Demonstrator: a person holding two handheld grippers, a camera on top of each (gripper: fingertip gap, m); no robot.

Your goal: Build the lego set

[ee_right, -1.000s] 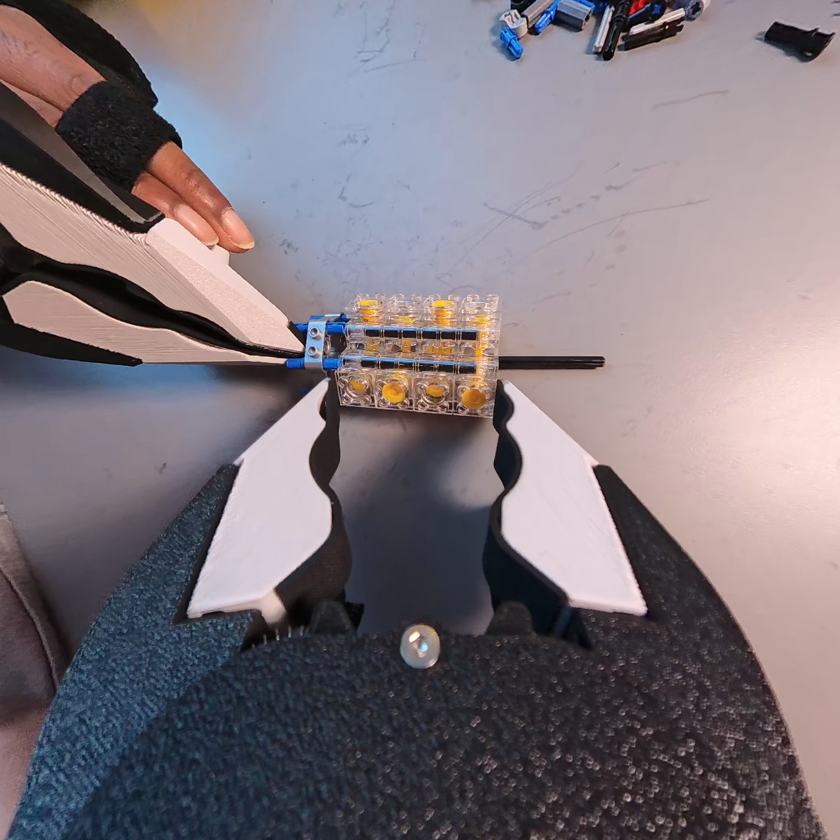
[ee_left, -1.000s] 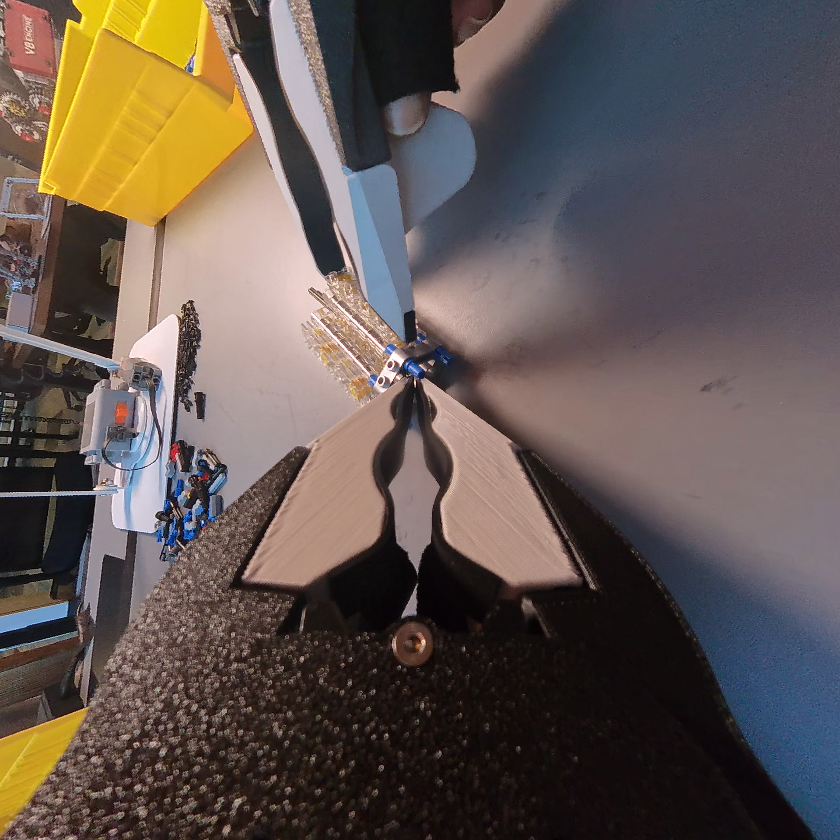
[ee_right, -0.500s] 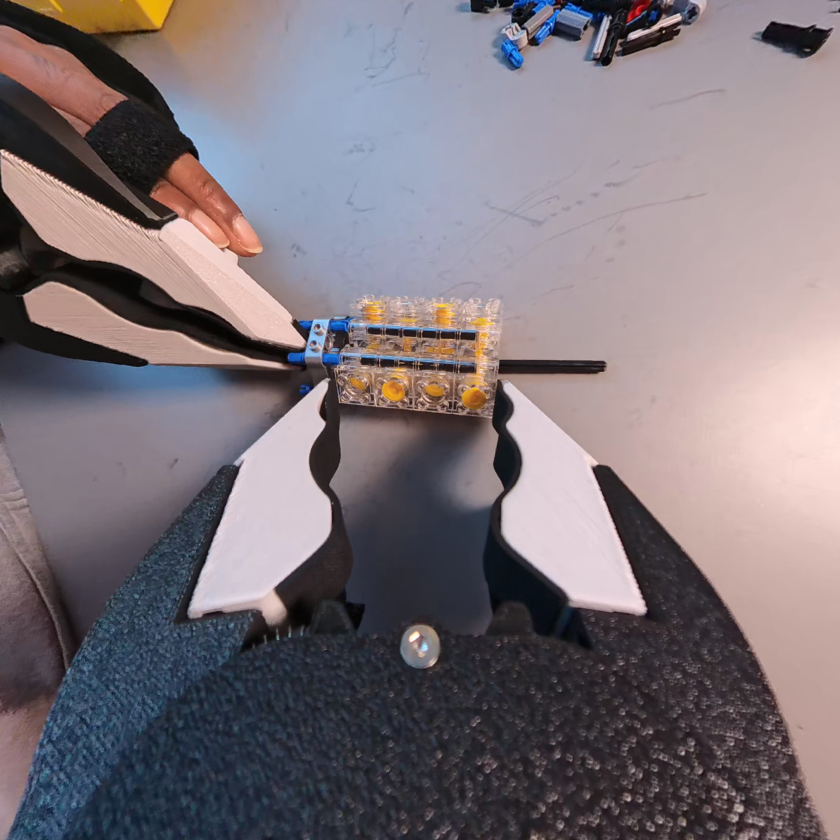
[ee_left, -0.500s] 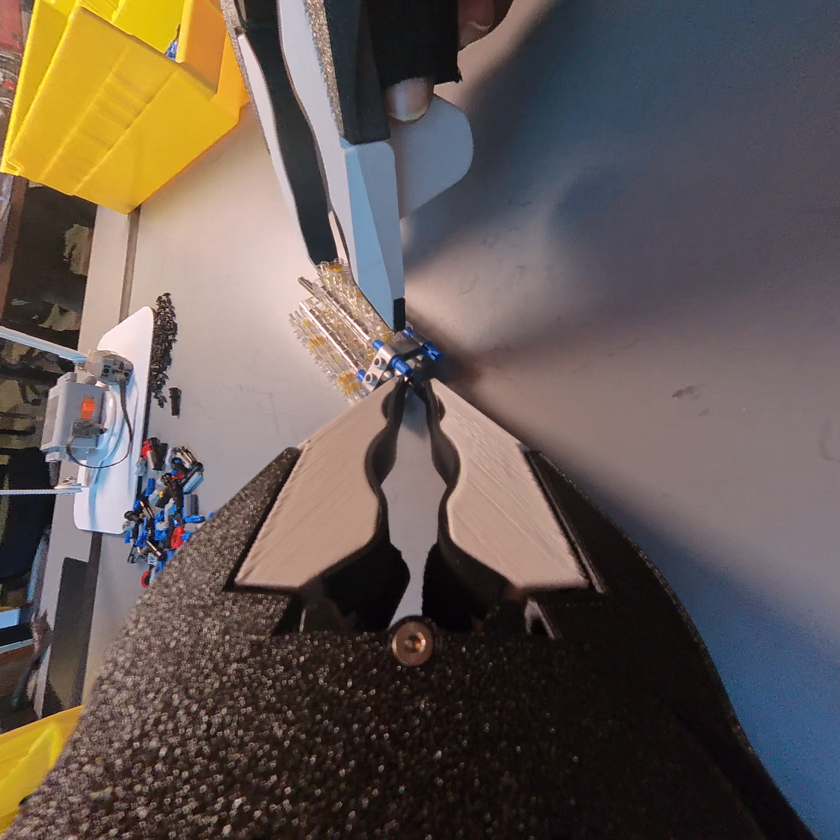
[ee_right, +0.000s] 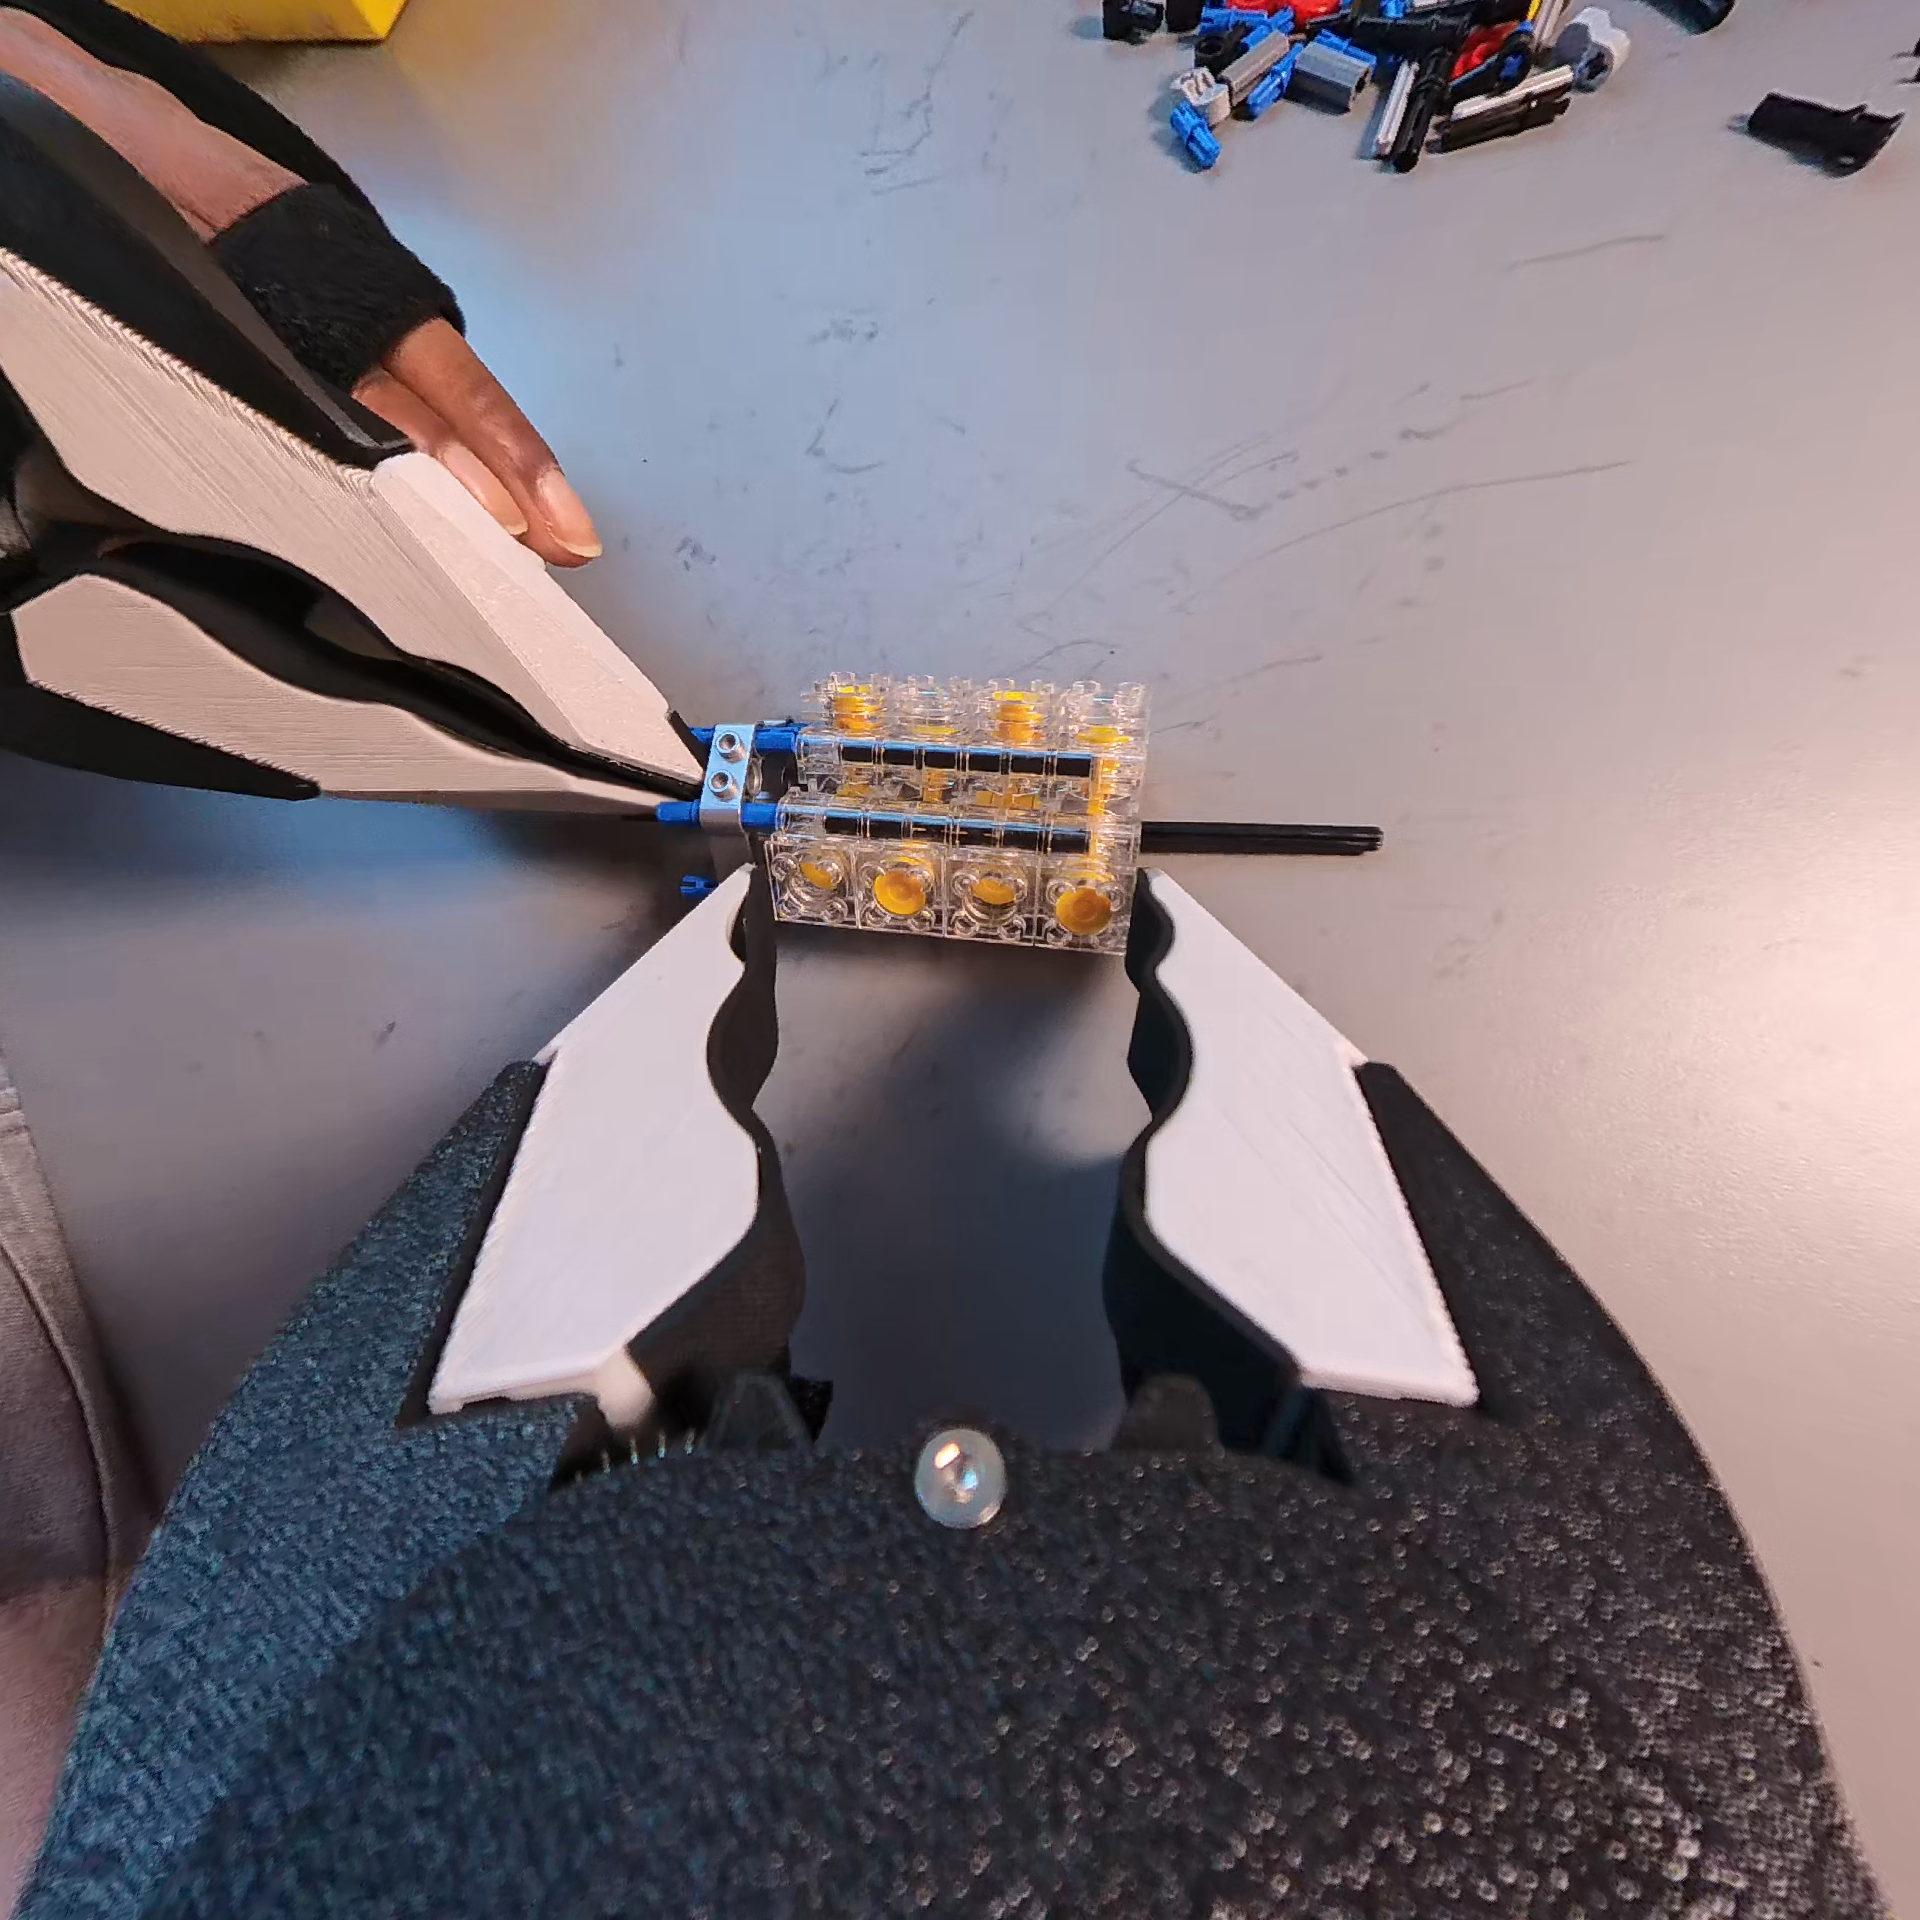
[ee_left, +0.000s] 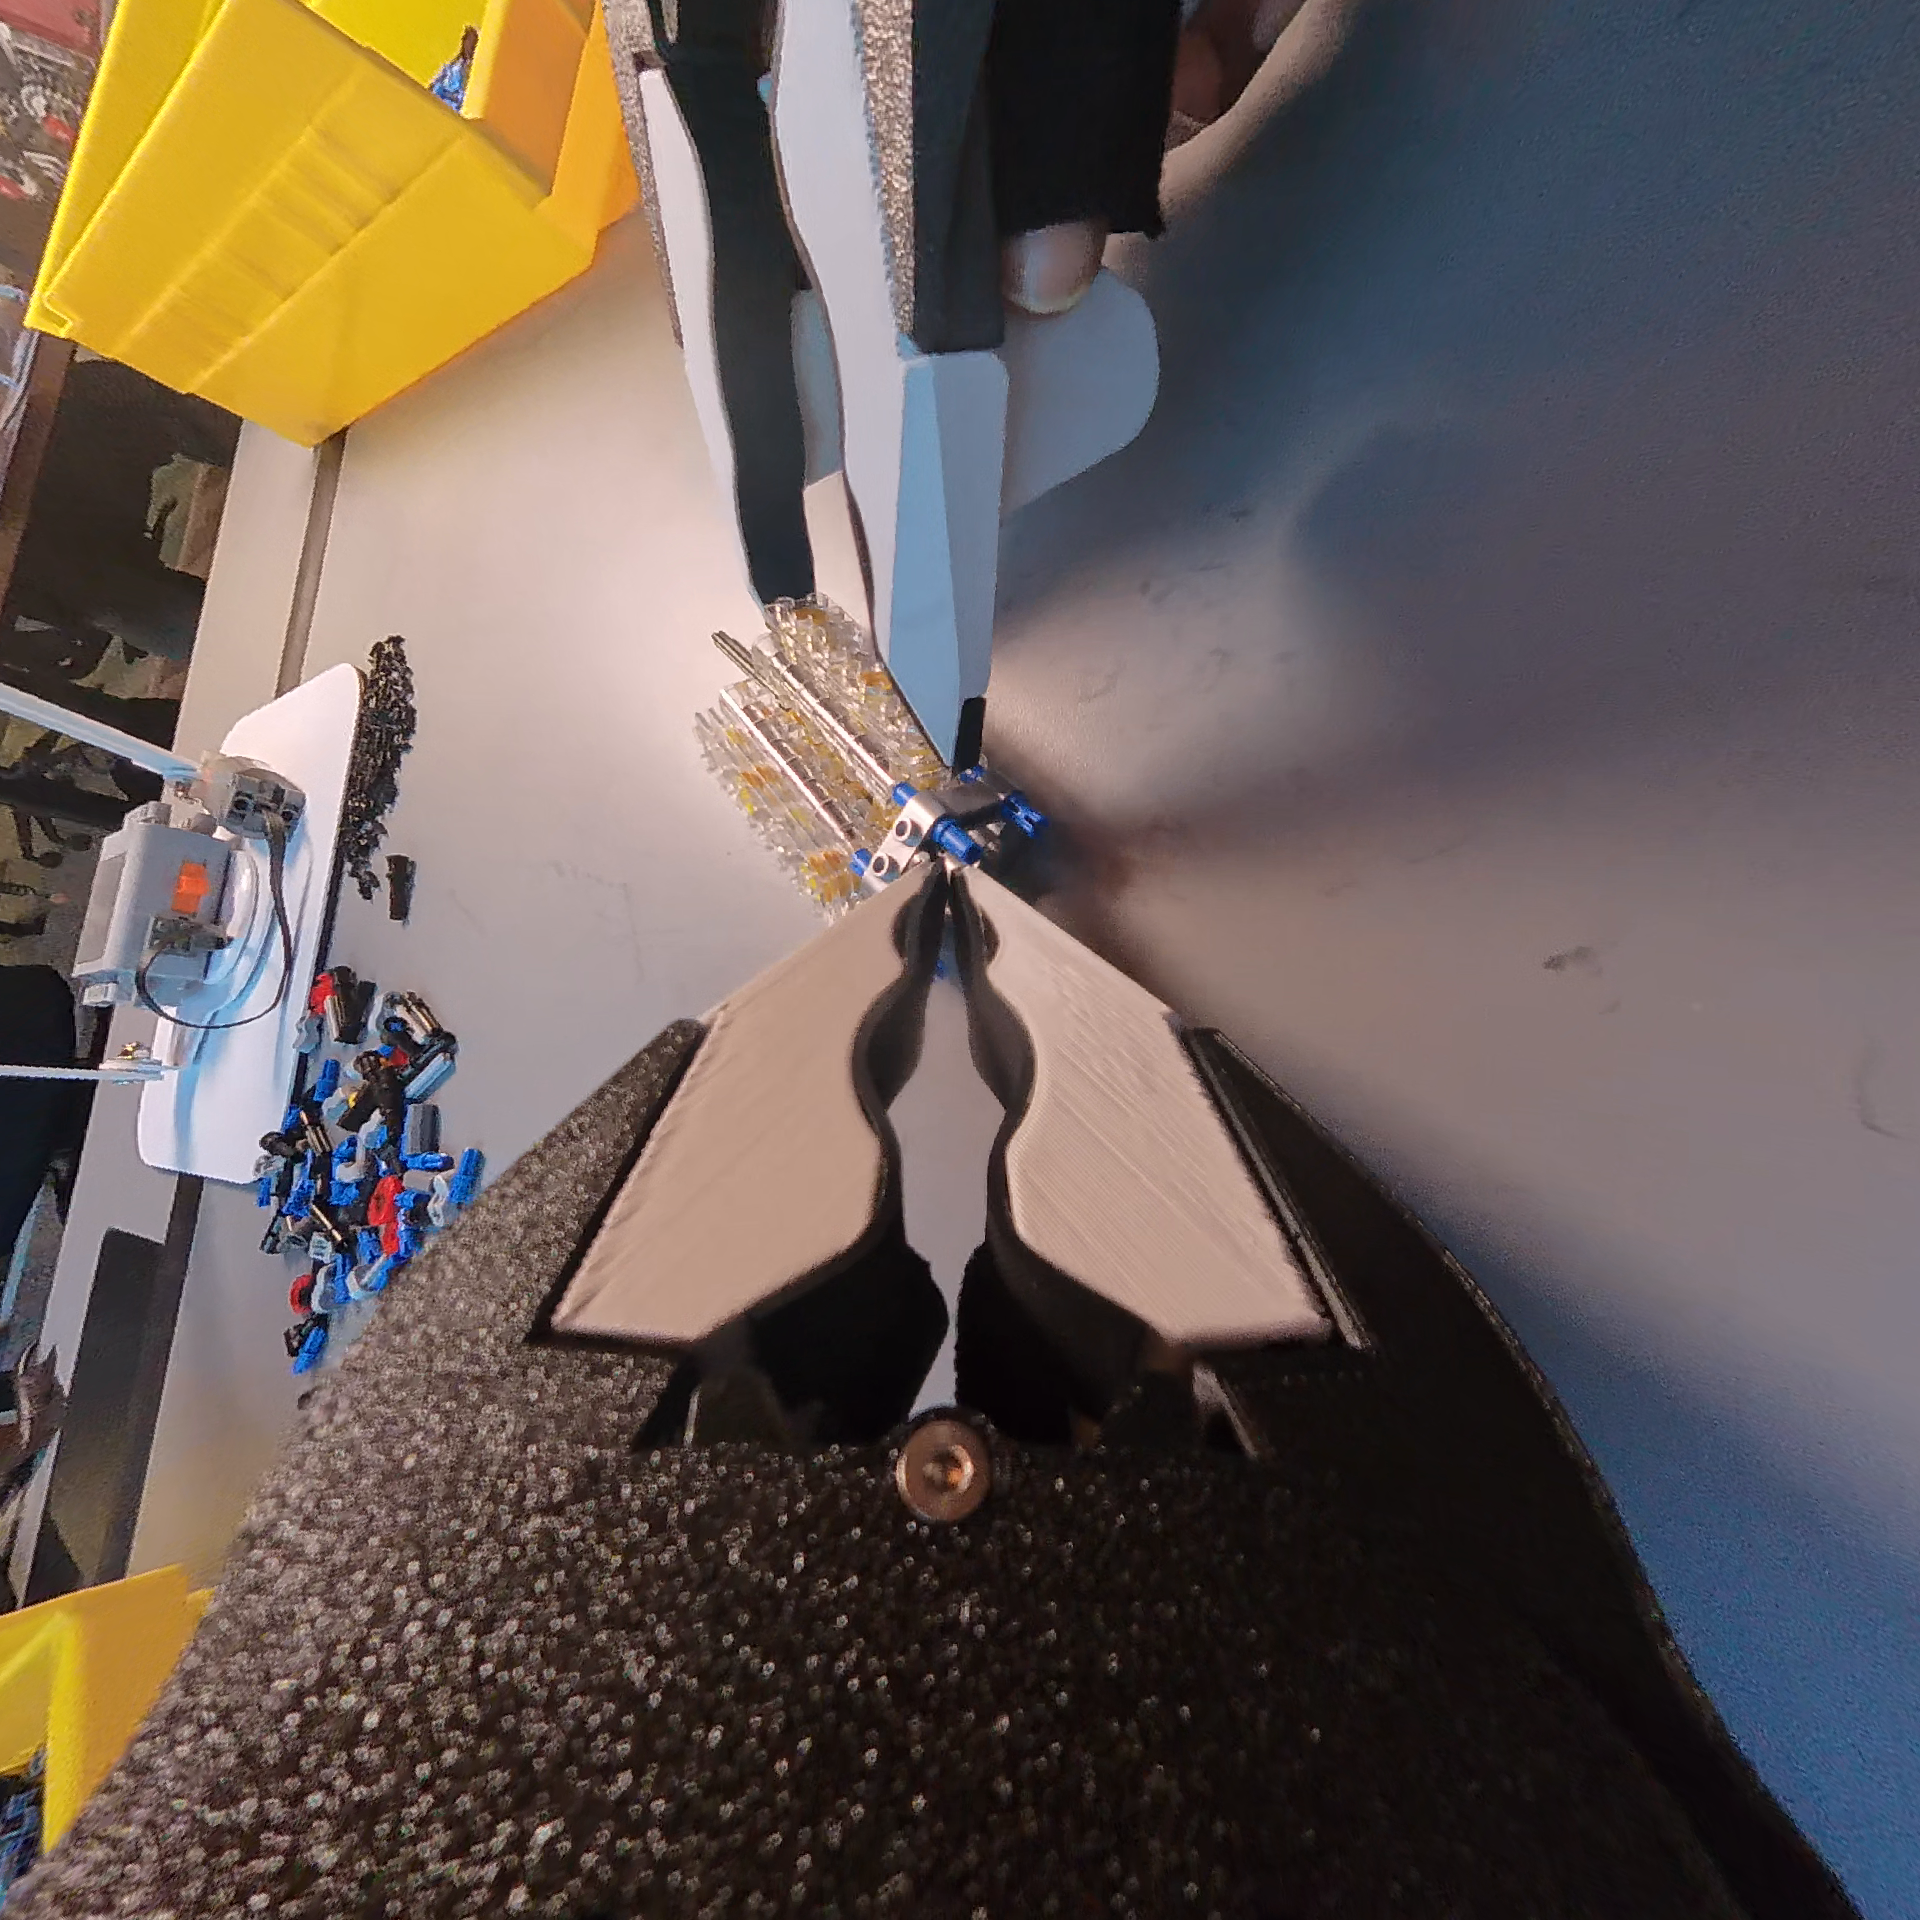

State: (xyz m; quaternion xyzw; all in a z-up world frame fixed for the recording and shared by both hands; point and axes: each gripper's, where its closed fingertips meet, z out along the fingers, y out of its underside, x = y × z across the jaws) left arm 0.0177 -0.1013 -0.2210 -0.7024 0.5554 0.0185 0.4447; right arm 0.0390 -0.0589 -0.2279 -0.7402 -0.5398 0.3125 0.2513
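Observation:
A clear brick block (ee_right: 951, 831) with yellow pistons inside lies on the grey table (ee_right: 1351, 468). A black axle (ee_right: 1257, 837) sticks out of its right end. A grey connector (ee_right: 727, 774) with blue pins sits at its left end. My right gripper (ee_right: 943, 894) is shut on the block, one fingertip at each end. My left gripper (ee_left: 943, 883) is shut, its tips pinched at the grey connector (ee_left: 925, 821). It also shows in the right wrist view (ee_right: 686, 774), coming in from the left. The block (ee_left: 800, 748) is partly hidden behind a right finger (ee_left: 935, 582).
A pile of small blue, black, red and grey parts (ee_right: 1371, 62) lies at the far side of the table (ee_left: 353, 1143). A white tray (ee_left: 301, 748) holds a grey motor unit (ee_left: 156, 914). Yellow bins (ee_left: 312, 229) stand beyond. A lone black piece (ee_right: 1818, 130) lies far right. The lone black piece (ee_right: 1818, 130) is about 20 centimetres from my right fingertips. Seen from the left wrist view (ee_left: 399, 884) as well.
Both grippers keep their hold. The left gripper has shifted slightly at the connector end, and a small blue pin tip now shows just below the connector.

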